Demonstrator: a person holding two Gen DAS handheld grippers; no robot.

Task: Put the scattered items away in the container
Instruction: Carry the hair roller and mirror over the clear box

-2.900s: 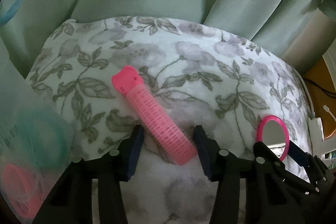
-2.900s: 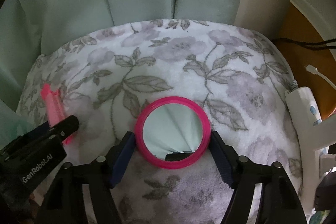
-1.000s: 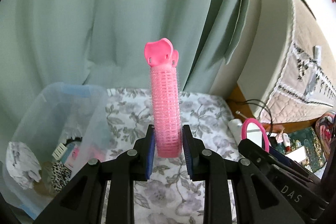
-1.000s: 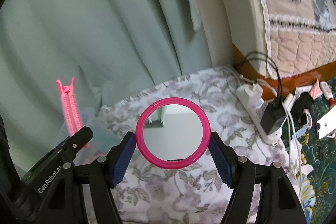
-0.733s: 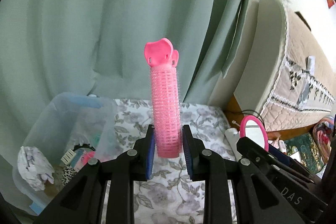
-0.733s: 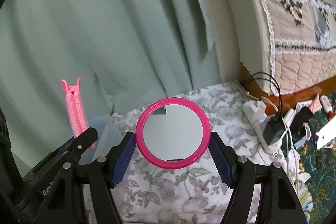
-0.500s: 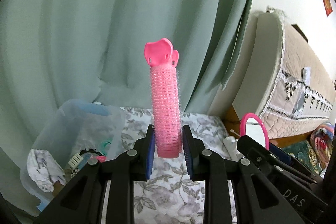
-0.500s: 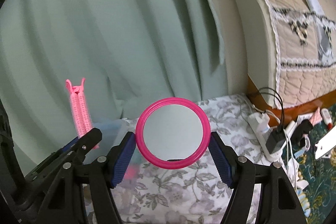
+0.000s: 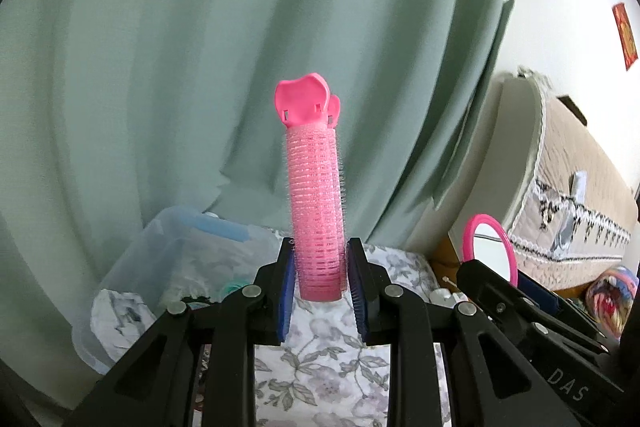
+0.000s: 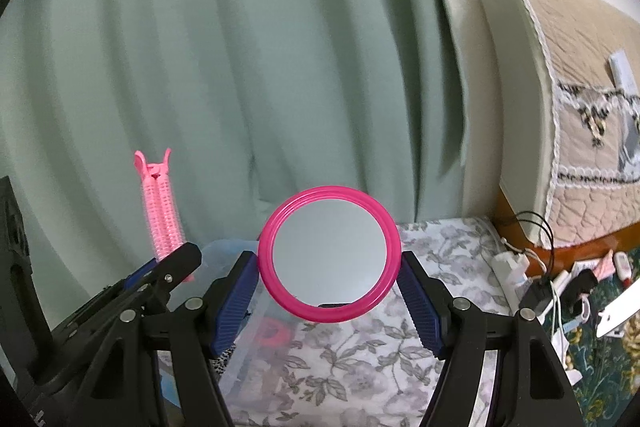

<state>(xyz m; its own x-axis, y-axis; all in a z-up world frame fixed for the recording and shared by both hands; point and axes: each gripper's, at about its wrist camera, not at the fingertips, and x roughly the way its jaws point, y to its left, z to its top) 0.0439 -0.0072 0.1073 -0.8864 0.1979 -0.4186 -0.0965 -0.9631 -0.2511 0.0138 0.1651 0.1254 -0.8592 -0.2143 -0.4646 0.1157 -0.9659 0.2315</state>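
Note:
My left gripper (image 9: pixel 321 279) is shut on a pink hair roller clip (image 9: pixel 316 195), which stands upright between the blue pads, clip end up. My right gripper (image 10: pixel 329 287) is shut on a round pink hand mirror (image 10: pixel 329 254), its glass facing the camera. Both are held in the air above the floral cloth (image 10: pixel 360 355). A clear plastic container (image 9: pixel 176 267) sits lower left in the left wrist view, with several small items inside. In the right wrist view the container (image 10: pixel 240 339) lies below the mirror, to the left, and the roller (image 10: pixel 162 211) shows at left.
A green curtain (image 9: pixel 200 67) hangs behind. A padded bed end (image 10: pixel 560 107) stands at right. A white power strip with plugs and cables (image 10: pixel 520 267) lies at the cloth's right edge. Small items litter the patterned floor (image 10: pixel 592 327) at right.
Both grippers took hold of their items, the roller and the mirror, and lifted them off the cloth. Over the last second both views tilted further up, and the container came nearer under them.

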